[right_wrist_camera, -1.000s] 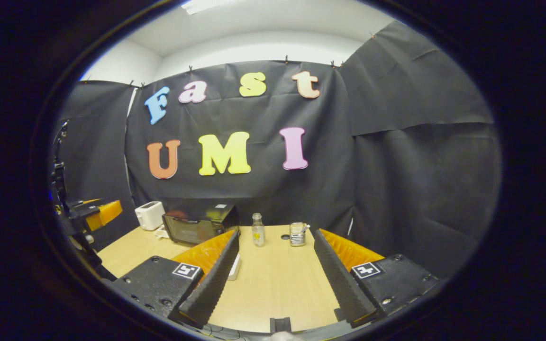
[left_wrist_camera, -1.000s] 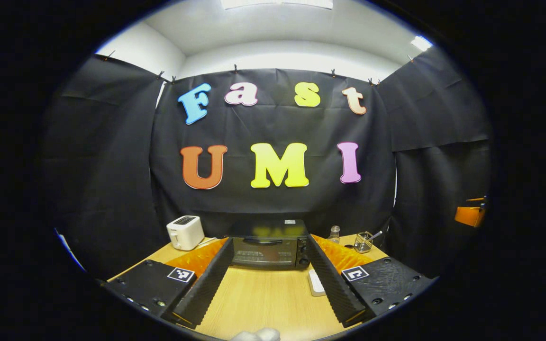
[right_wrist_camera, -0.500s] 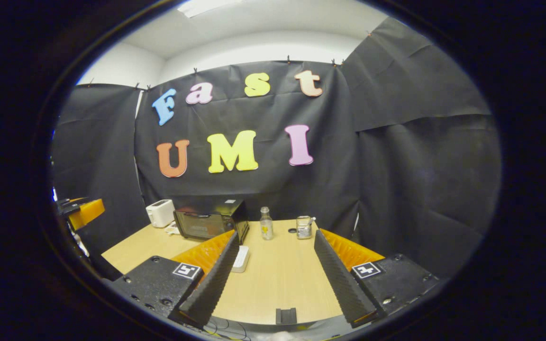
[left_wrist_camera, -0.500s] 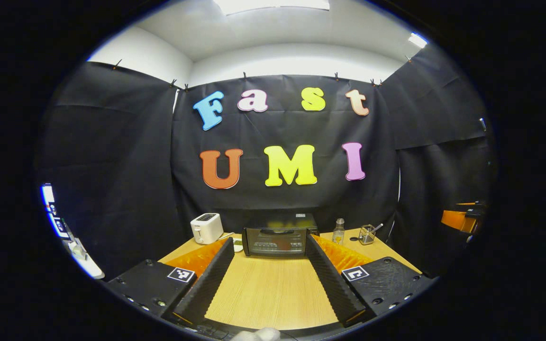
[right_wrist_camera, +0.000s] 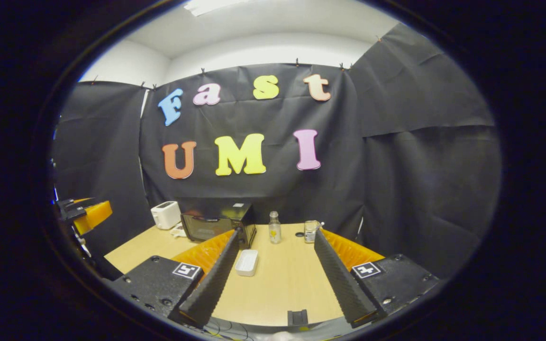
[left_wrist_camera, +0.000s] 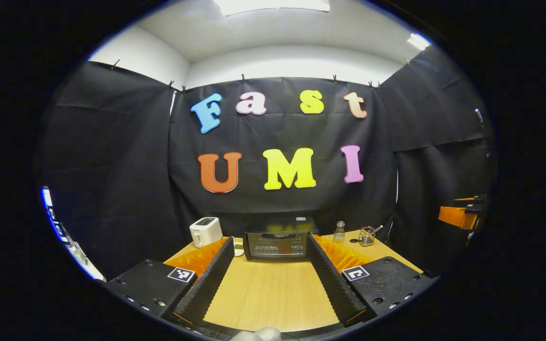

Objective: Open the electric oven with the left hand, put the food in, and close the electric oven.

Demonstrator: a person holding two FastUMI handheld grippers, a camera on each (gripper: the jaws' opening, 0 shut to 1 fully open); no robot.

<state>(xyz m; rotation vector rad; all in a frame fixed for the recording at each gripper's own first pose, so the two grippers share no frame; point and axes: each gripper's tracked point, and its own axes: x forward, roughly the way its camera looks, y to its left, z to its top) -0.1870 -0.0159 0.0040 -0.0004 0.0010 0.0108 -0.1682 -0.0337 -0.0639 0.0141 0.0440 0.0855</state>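
Oven: black boxy electric oven (left_wrist_camera: 277,239) door closed on wooden counter (left_wrist_camera: 268,298).
Dish: white rectangular dish (right_wrist_camera: 247,262) outside.
Tongs: left tongs (left_wrist_camera: 268,279), right tongs (right_wrist_camera: 277,277) released, empty.

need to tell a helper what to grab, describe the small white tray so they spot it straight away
On the wooden table, find the black electric oven at the back. The white tray lies in front of its right corner: low, rectangular, unlike the upright glass bottle nearby.

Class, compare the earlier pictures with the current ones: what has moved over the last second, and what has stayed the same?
Both grippers drew back from the table: the oven looks smaller in the left gripper view, and the white tray has come clear beside the right gripper's finger. Unchanged: oven door shut, both grippers open and empty, toaster, bottle and cup in place.
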